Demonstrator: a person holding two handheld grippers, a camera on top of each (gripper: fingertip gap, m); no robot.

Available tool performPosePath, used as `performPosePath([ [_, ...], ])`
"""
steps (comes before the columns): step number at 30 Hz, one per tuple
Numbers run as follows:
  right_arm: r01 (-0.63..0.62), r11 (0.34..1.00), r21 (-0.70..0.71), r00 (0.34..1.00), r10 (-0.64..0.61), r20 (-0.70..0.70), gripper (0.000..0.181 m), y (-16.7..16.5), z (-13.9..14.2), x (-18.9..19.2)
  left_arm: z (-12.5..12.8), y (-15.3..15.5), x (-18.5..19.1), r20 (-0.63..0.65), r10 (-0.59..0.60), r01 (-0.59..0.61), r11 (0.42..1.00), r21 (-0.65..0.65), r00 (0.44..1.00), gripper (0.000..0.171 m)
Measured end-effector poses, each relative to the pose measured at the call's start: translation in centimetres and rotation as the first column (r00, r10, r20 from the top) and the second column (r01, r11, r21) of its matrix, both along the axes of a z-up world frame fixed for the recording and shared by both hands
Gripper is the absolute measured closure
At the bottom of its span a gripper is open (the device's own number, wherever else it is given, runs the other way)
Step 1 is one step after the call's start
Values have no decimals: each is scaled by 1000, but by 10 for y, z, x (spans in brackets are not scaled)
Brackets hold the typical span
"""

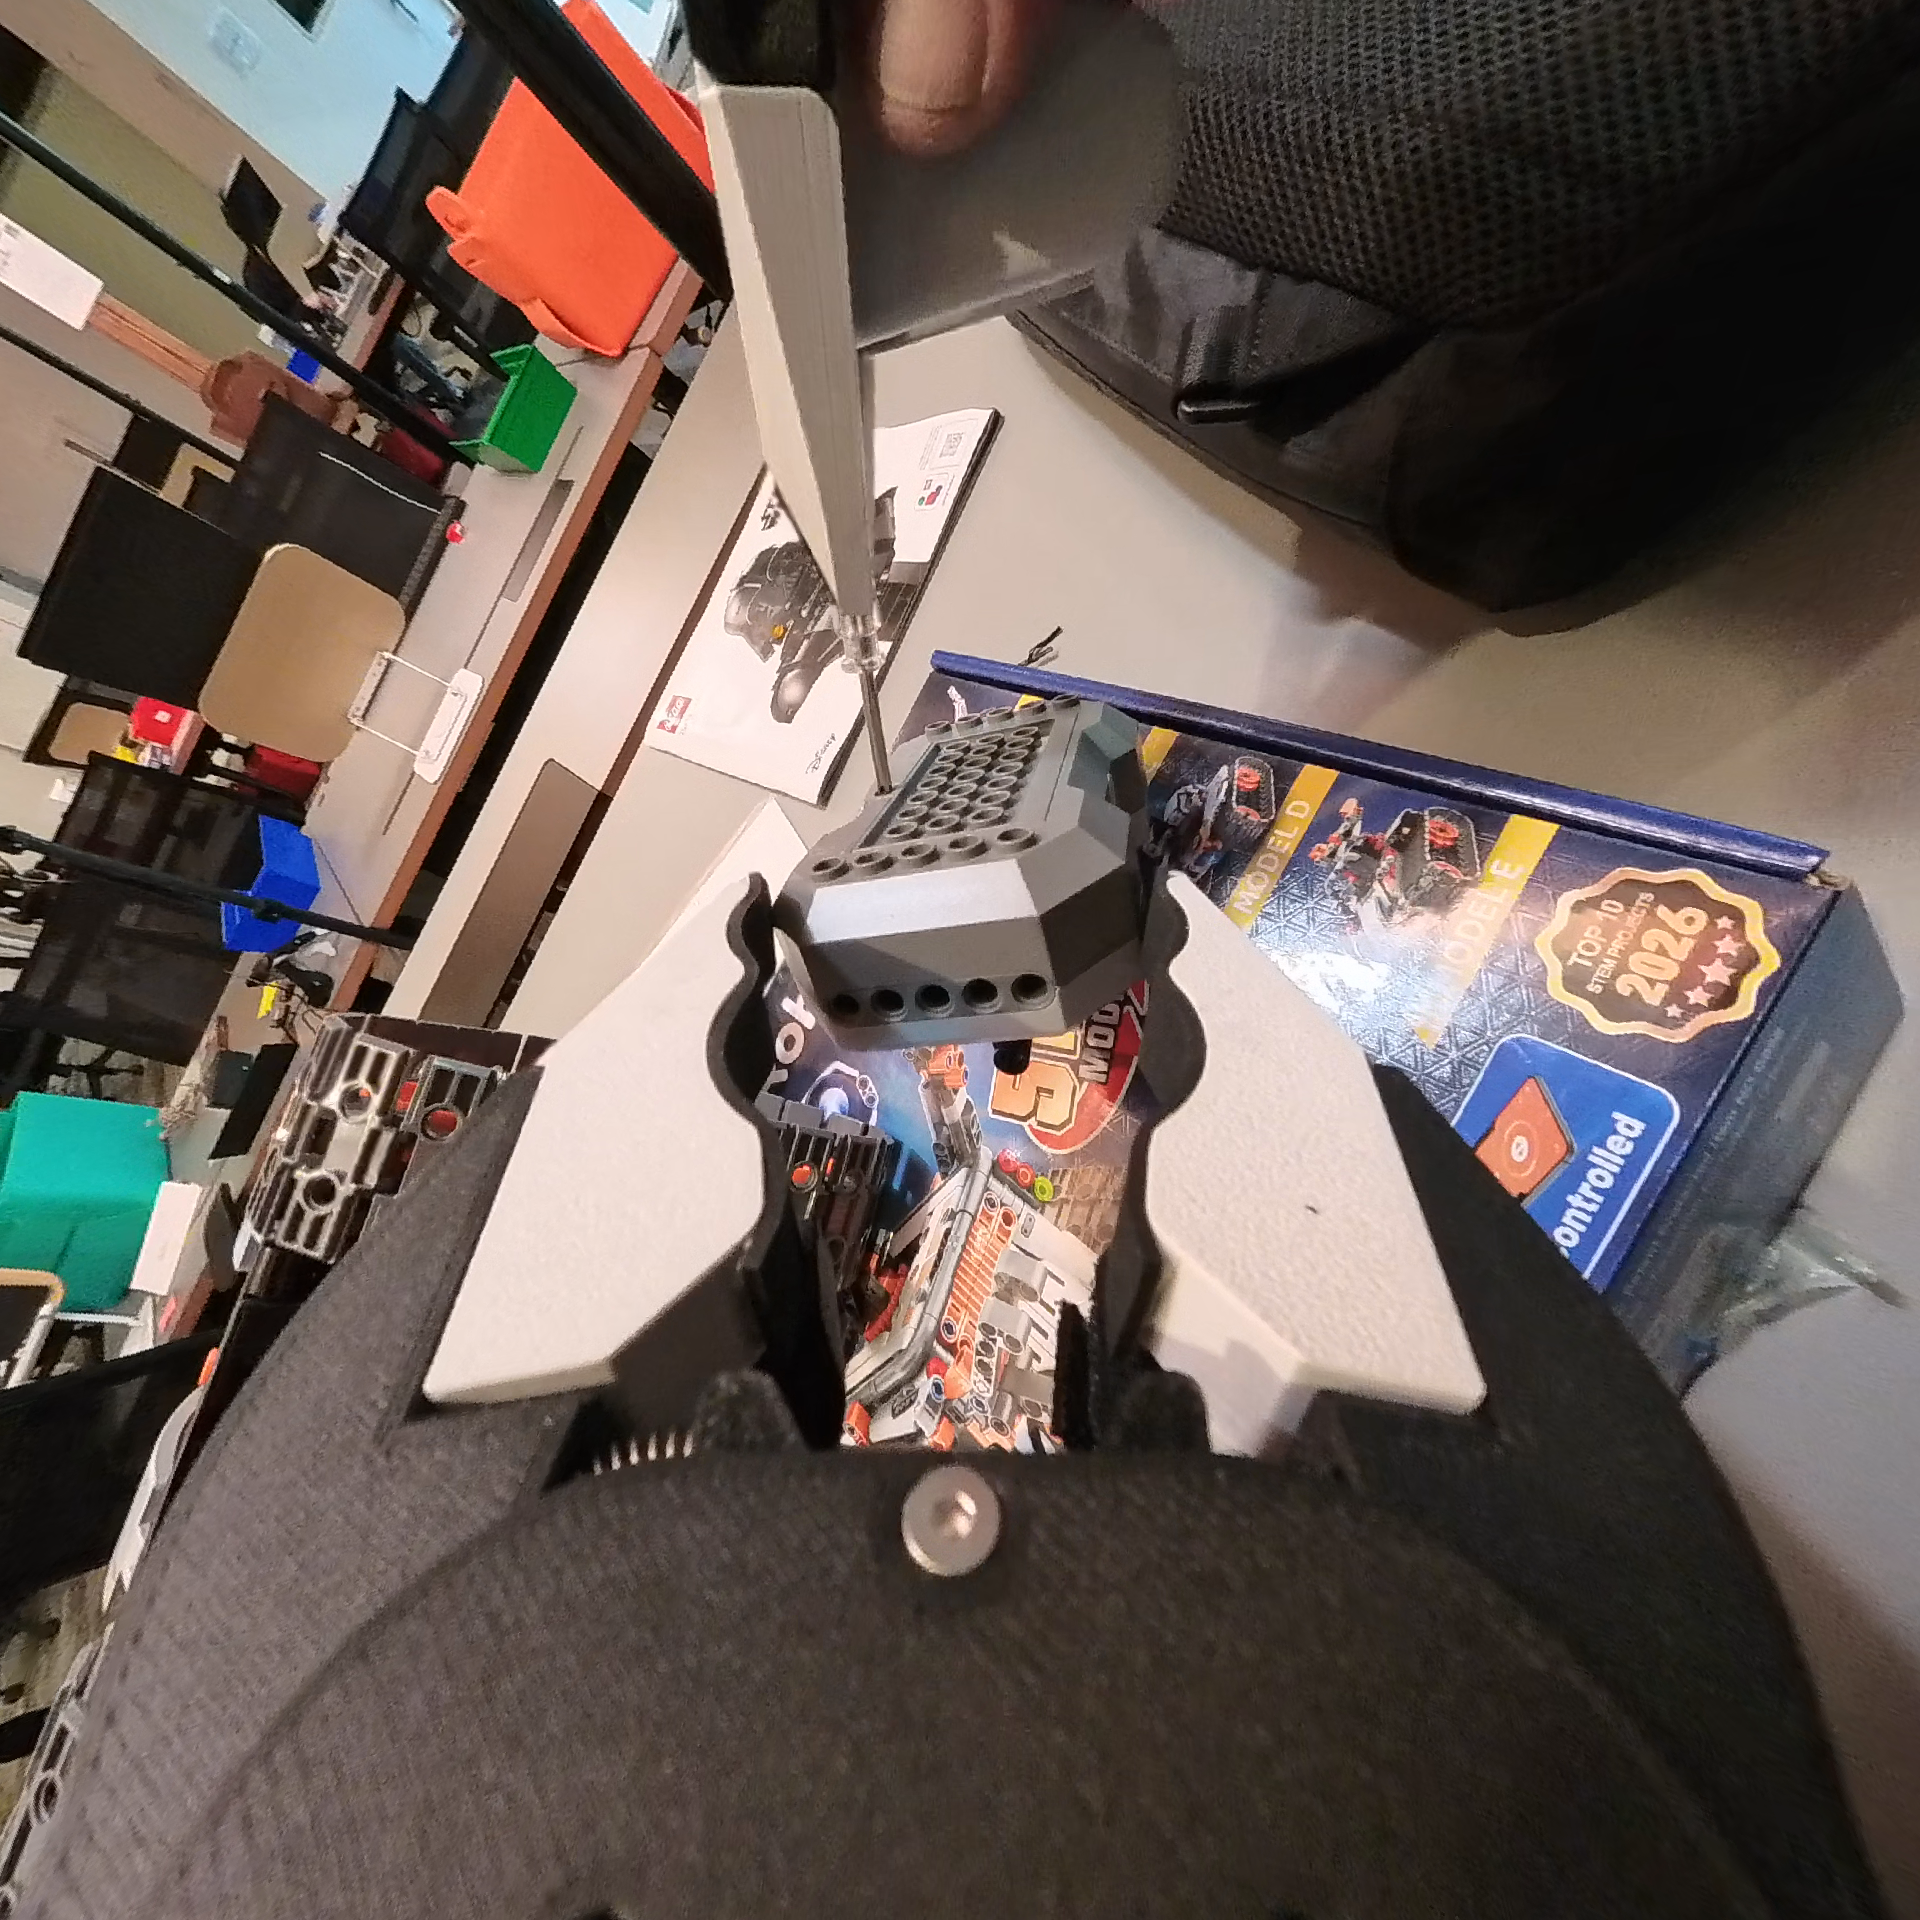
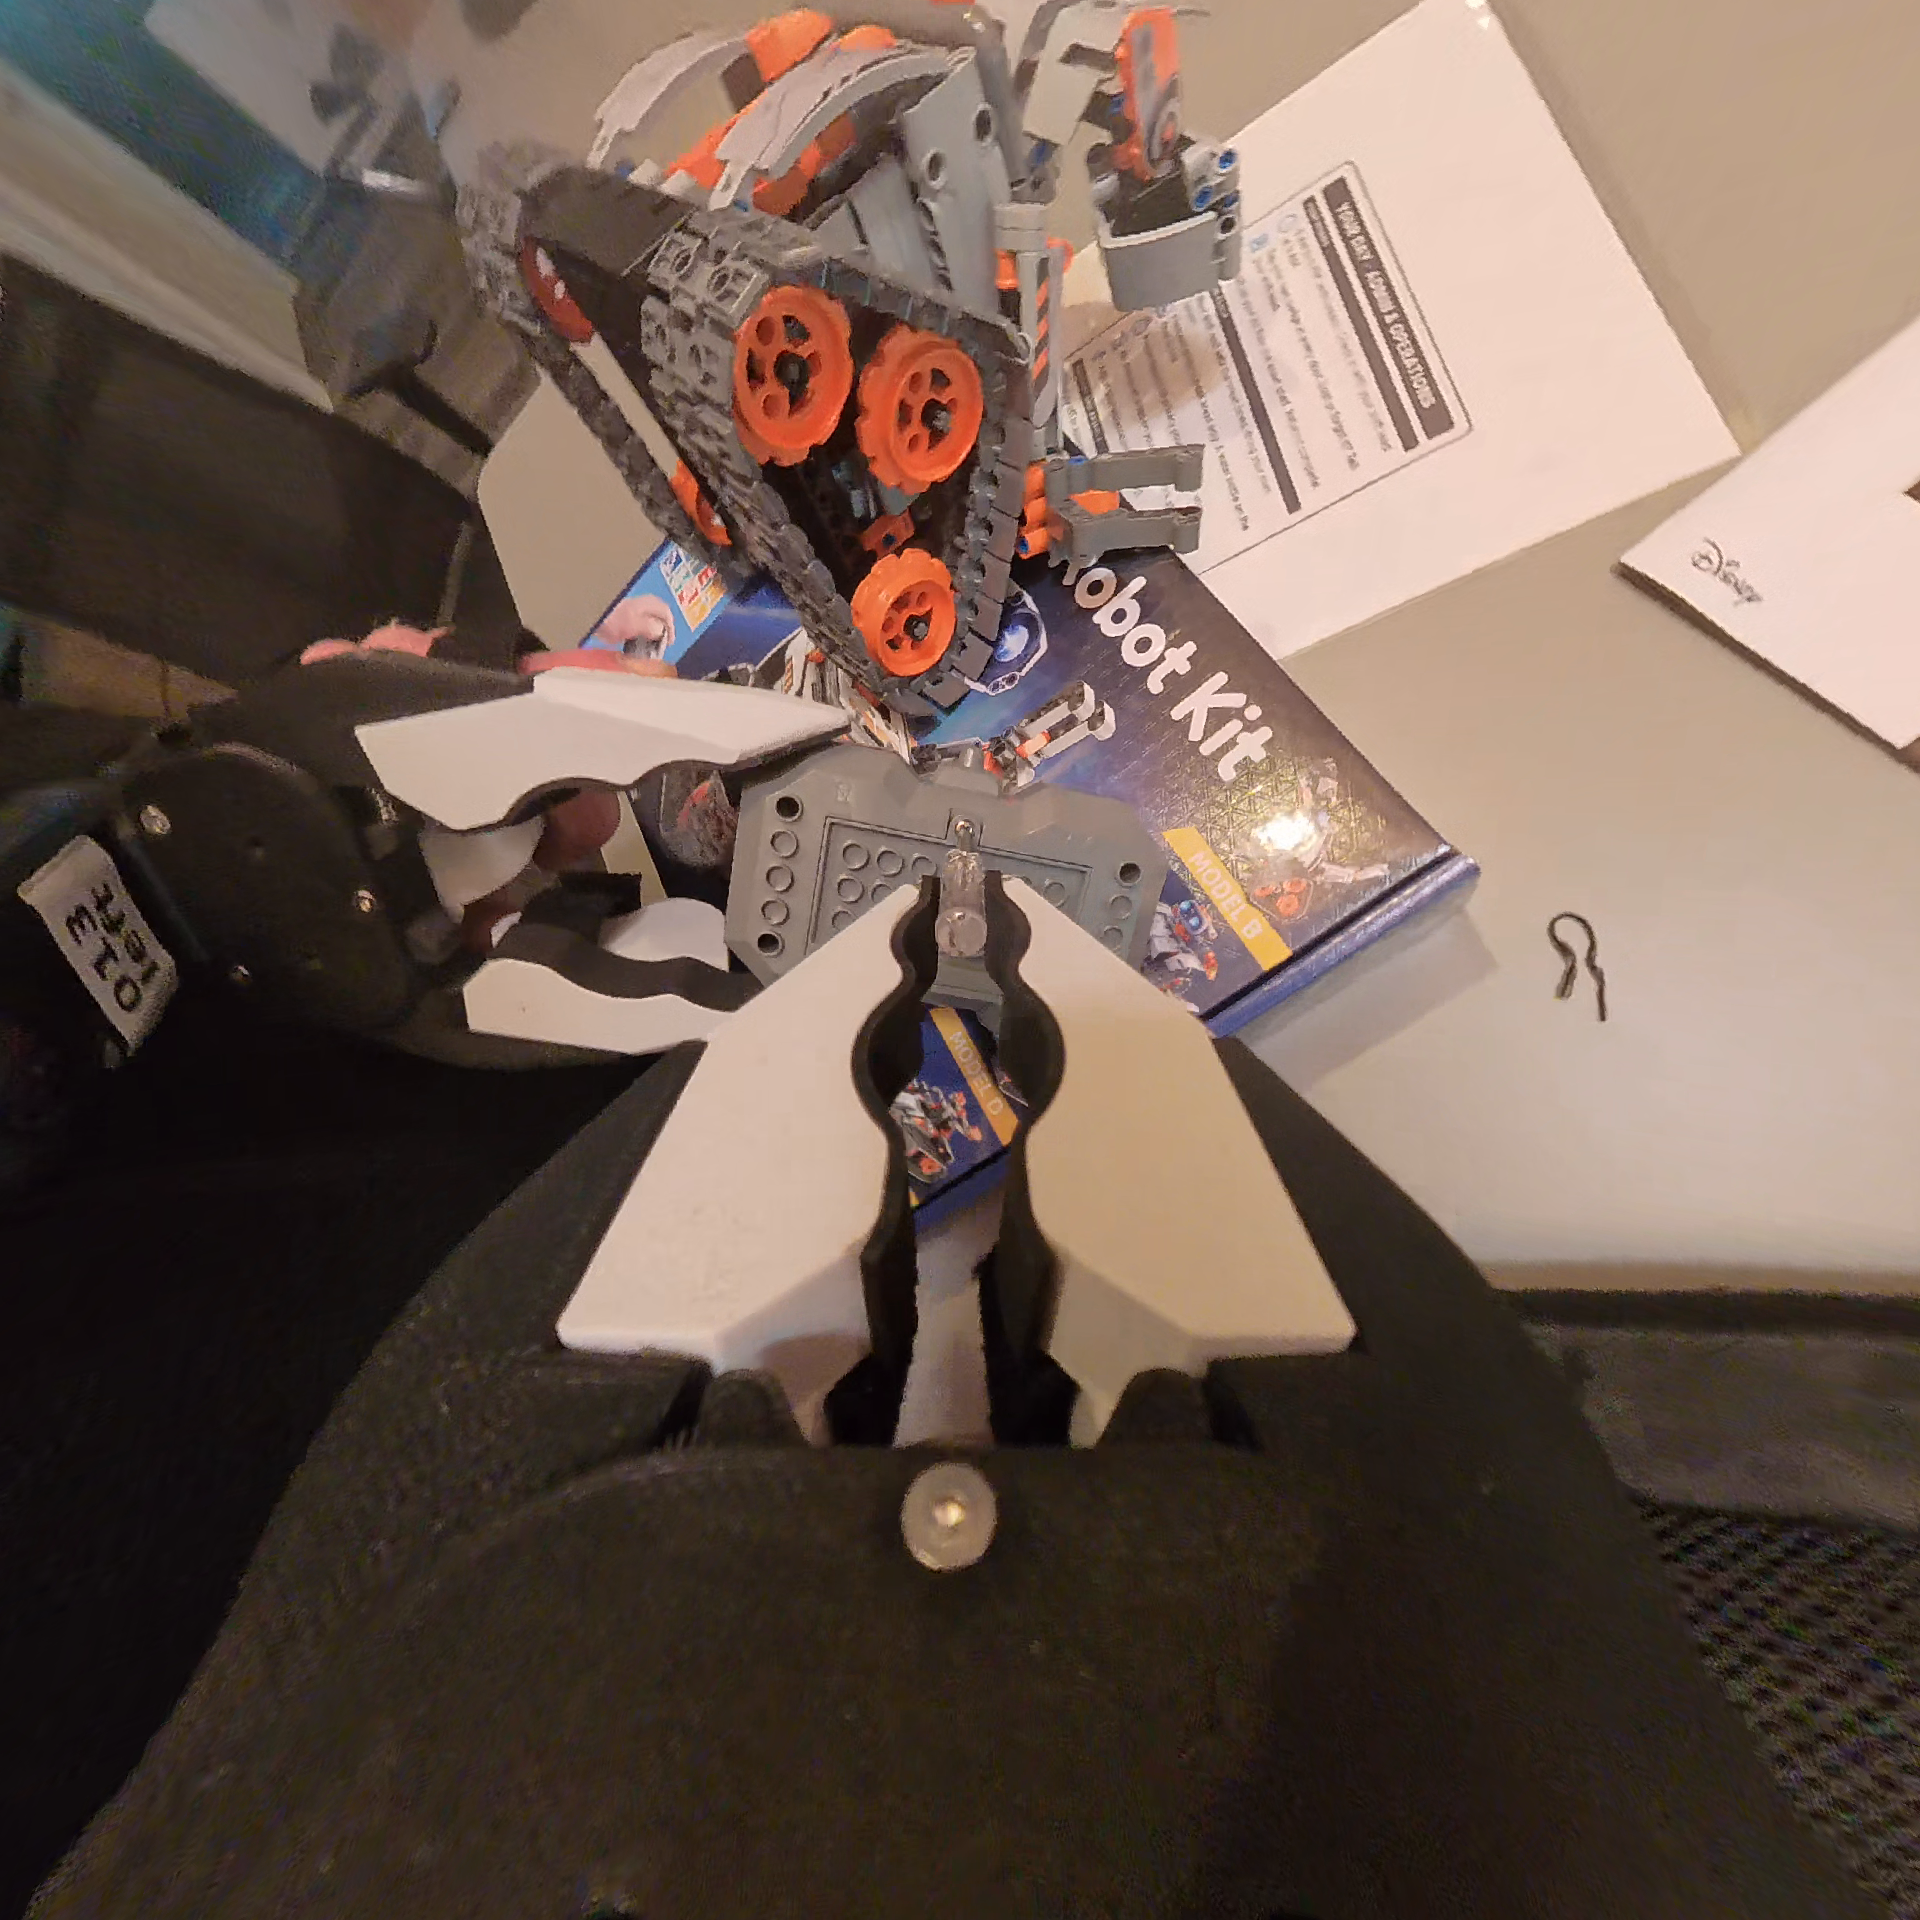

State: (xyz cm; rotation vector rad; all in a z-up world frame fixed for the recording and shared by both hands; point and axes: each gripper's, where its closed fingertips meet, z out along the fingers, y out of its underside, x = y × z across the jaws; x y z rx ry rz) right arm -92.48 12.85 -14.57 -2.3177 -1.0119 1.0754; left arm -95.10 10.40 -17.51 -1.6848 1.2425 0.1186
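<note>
Grey plastic fills the middle of both views: a studded block (image 1: 971, 894) sits pinched between the left gripper's (image 1: 961, 914) white fingers, lifted clear above the blue kit box (image 1: 1621, 1049) that lies flat on the bench. The block's studded face is turned up and away from that gripper, and a row of holes along its near side looks back at the camera.

Over on the other side, the right gripper (image 2: 961, 914) is pressed tight on a small screwdriver (image 2: 964, 904) with a clear handle. Seen from the left wrist, the driver's thin metal shaft comes down steeply from above, running nearly square to the studded face, and its tip meets the block at the far left corner of that face, in or right at a hole there; whether it is seated I cannot tell. From the right wrist view the driver points straight ahead along the fingers, the block dead in front, so the tool's long axis and the gripper's line are one and the same. The left gripper reaches in from the left of that view, its fingers lying crosswise to the driver.

Behind the block stands a tracked model (image 2: 831, 416) with orange wheels, resting on the box's far end. White printed sheets (image 2: 1382, 343) lie toward the bench's far edge, and a small black clip (image 2: 1574, 961) lies alone off to the right of the box.
</note>
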Motion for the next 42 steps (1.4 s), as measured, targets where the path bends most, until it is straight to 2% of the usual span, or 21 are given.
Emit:
performPosePath([
  [3,111,992,-65,993,-113,-29,176,0,0,0,0,1,-1,3,1,-1,1000,6,1000,104],
  [7,267,948,-174,953,-286,-98,176,-3,-2,-1,-1,2,-4,4,5,-6,1000,19,1000,104],
  [9,287,937,-198,940,-315,-129,176,-5,-2,0,0,1,-6,20,2,-2,1000,18,1000,104],
  [12,278,942,-189,926,-315,-206,175,-3,14,1,-1,1,-10,66,9,-9,1000,-1,998,104],
  [13,276,949,-153,924,-306,-229,176,0,20,3,-1,1,-13,89,15,-13,1000,-17,996,103],
  [17,214,974,69,974,-207,-93,176,7,13,11,-5,0,-24,192,62,-44,994,-96,979,103],
  [21,166,974,155,986,-162,-34,176,14,3,7,-24,-7,-34,243,129,-78,975,-208,961,104],
  [24,138,972,189,990,-139,-4,176,15,-7,1,-23,-10,-35,238,130,-81,976,-204,963,104],
  [29,27,939,343,997,-52,64,175,18,-15,-7,-22,-15,-39,248,117,-57,970,-237,962,104],
  [32,-11,947,321,996,-19,92,175,21,-27,-12,-25,-19,-41,228,103,-44,967,-253,968,97],
  [36,-34,967,252,994,6,111,175,26,-48,-18,-23,-21,-44,242,106,-43,967,-252,965,100],
  [42,-107,956,274,981,56,188,175,25,-71,-16,-18,-29,-47,260,113,-45,966,-253,959,99],
])
